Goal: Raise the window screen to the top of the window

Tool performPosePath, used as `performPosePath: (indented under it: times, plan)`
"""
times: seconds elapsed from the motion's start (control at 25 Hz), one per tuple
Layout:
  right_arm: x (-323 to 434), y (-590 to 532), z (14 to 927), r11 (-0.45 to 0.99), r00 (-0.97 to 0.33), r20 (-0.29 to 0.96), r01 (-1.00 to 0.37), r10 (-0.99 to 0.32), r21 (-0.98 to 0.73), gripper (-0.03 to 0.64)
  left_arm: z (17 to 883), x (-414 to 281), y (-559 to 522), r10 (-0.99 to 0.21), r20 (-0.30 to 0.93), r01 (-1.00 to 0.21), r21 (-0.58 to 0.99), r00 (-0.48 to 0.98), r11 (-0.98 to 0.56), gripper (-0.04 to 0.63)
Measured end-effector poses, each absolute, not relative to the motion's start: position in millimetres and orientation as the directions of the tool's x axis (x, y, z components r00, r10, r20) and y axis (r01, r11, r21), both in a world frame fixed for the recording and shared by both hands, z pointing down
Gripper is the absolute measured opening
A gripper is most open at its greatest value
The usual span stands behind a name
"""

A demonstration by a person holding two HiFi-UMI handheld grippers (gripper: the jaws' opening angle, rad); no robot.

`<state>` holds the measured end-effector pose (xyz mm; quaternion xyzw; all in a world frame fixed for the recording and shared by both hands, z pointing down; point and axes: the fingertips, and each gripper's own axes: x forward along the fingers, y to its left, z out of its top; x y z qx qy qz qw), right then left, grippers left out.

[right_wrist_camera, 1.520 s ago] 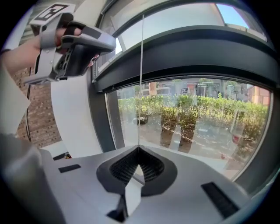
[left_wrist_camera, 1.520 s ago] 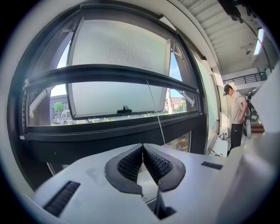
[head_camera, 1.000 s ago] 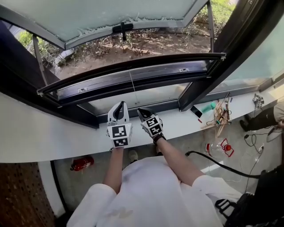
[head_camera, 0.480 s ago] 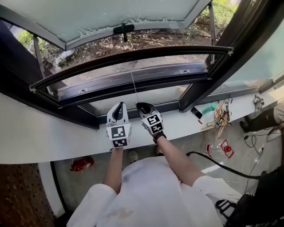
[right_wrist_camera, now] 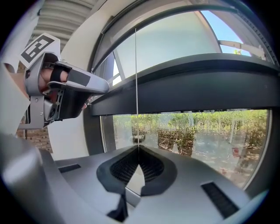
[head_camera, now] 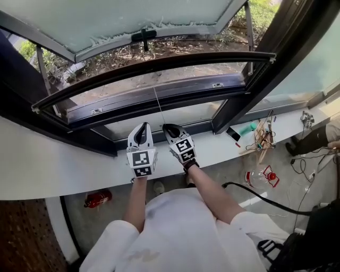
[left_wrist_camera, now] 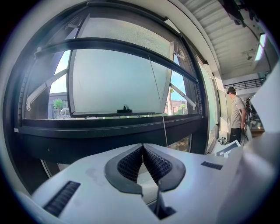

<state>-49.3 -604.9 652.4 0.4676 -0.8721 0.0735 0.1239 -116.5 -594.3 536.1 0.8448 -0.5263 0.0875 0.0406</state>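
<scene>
The window screen's dark bottom bar [head_camera: 159, 66] spans the opening at a slant, above the black lower frame [head_camera: 159, 98]. A thin cord [head_camera: 158, 106] hangs from the bar's middle down to my right gripper [head_camera: 171, 127], which is shut on it. In the right gripper view the cord [right_wrist_camera: 135, 87] runs straight up from the closed tips [right_wrist_camera: 138, 148] past the bar [right_wrist_camera: 197, 83]. My left gripper [head_camera: 141, 130] is beside it over the white sill, shut with nothing in it [left_wrist_camera: 142, 146]. Its view shows the cord [left_wrist_camera: 158, 96] just to its right.
The outer glass pane [head_camera: 133, 16] with a black handle [head_camera: 144, 34] is tilted open outward. A thick black post [head_camera: 239, 106] stands to the right. A teal object [head_camera: 247, 128] and sticks [head_camera: 263, 139] lie on the white sill [head_camera: 64, 159]. A person [left_wrist_camera: 236, 116] stands far right.
The screen's bottom bar has risen away from the lower frame, widening the gap under it. My right gripper lifted slightly with the cord. The left gripper stayed put.
</scene>
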Motion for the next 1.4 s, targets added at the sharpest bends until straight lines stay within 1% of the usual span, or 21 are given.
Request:
performPosePath:
  times: [0.8,1.12,1.4]
  plan:
    - [-54,-606,632,0.552,-0.542,0.226,-0.834,-0.809,-0.023,0.002,537,-116,-596,-0.879,0.192,-0.895,-0.012,0.436,-0.446,0.006]
    - [-56,-612,608,0.553,-0.548,0.16,-0.833,-0.821,-0.02,0.002,534,-118,-597,-0.882,0.185,-0.896,-0.014,0.434,-0.443,0.006]
    - [-61,-610,596,0.565,-0.559,0.133,-0.825,-0.818,0.01,0.002,528,-115,-600,-0.883,0.169,-0.895,-0.014,0.438,-0.447,0.006]
